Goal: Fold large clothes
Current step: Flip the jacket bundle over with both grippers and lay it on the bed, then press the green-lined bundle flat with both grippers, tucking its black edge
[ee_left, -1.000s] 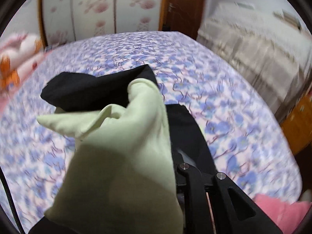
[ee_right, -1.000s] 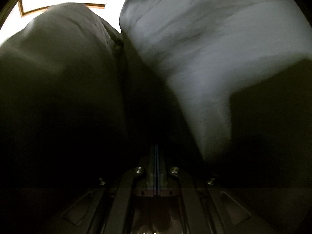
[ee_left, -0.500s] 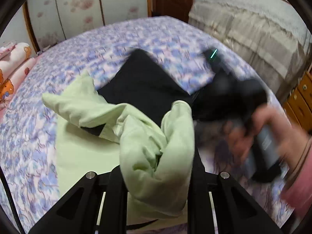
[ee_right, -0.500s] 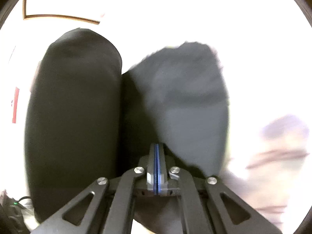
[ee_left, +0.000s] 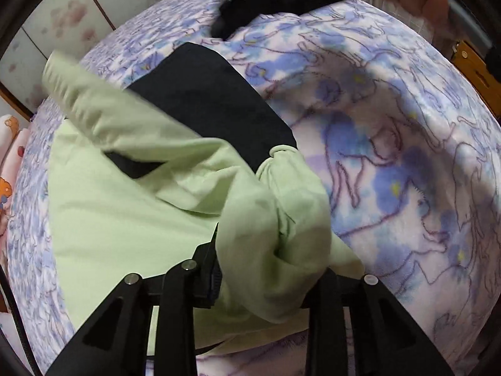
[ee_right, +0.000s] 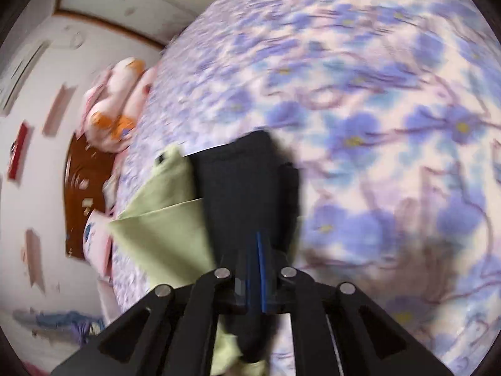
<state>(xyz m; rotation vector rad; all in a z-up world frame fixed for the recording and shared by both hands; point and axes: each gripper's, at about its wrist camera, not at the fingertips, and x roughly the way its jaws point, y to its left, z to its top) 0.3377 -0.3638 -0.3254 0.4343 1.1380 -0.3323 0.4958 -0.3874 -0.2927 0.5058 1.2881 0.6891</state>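
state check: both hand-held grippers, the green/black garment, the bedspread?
left hand-held gripper: shut on the garment, a bunched light green fold between its fingers.
right hand-held gripper: shut on the garment, gripping its black part.
garment: light green and black, partly spread on the bed, one green flap raised and motion-blurred.
bedspread: purple floral, lying under the garment.

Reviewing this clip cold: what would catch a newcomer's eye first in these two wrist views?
First, the pale green garment with its black panel, spread on the blue-flowered bedspread and filling the left wrist view. A thick bunch of green cloth is clamped in the left tongs at the bottom. In the blurred right wrist view, the right tongs pinch the black fabric.
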